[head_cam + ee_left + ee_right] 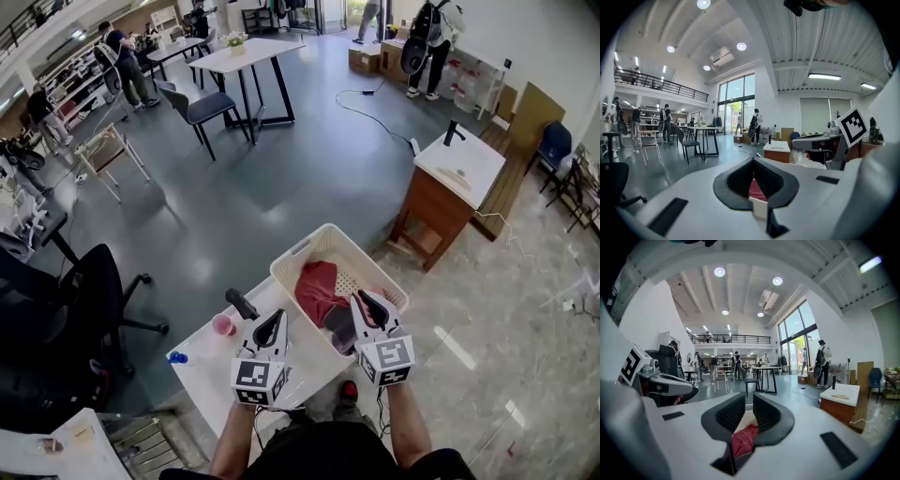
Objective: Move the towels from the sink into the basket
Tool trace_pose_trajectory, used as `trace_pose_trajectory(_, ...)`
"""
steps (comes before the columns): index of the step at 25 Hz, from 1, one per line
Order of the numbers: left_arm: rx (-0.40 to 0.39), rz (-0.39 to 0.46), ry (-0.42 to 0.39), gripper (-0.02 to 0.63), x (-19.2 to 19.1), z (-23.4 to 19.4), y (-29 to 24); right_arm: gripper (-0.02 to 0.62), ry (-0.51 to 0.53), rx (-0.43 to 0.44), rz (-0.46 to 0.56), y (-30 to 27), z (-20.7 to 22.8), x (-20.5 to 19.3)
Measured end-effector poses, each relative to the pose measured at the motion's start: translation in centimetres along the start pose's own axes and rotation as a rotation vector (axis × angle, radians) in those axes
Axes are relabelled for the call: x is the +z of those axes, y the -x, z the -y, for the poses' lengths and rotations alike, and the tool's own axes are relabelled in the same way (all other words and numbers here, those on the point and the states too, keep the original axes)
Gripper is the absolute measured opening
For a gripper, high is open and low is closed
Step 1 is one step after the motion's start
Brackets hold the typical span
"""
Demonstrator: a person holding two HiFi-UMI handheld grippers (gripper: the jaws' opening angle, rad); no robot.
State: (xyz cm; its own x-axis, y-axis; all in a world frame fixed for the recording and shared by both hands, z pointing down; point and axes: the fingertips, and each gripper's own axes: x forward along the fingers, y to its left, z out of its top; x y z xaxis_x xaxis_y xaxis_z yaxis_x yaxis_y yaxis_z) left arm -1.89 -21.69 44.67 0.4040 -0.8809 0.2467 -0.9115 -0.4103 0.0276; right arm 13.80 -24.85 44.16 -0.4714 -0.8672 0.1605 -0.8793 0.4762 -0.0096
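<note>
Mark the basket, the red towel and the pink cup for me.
basket [356,267]: head view, on its bare inner wall at the far right side.
red towel [316,284]: head view, on the middle of the bunched cloth inside the basket.
pink cup [223,325]: head view, on its open top.

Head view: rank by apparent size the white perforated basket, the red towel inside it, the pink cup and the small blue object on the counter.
1. white perforated plastic basket
2. crumpled red towel
3. small pink cup
4. small blue object, a little smaller than the cup
</note>
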Motion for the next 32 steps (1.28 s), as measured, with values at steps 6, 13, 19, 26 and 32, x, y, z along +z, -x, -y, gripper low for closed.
trace_pose_trajectory(6,0.034,0.022,-0.033,0.008,0.8,-1.3,1.9,0.044,0.011,0.000,0.028,1.2,-1.1,0.5)
trace_pose_trajectory(13,0.055,0.018,-0.048,0.008,-0.3,-2.1,3.9,0.038,0.030,-0.004,0.040,3.0,-1.9,-0.4)
trace_pose_trajectory(19,0.083,-0.010,-0.017,0.008,-2.1,-2.8,5.2,0.038,0.020,-0.013,0.018,4.7,-2.0,-1.6)
trace_pose_trajectory(26,0.099,-0.023,-0.004,0.008,-2.5,-3.3,5.5,0.038,0.002,-0.012,-0.030,5.4,-2.5,-3.7)
trace_pose_trajectory(32,0.094,-0.032,-0.007,0.008,-2.8,-3.4,5.1,0.038,0.014,-0.010,-0.030,5.1,-2.7,-3.6)
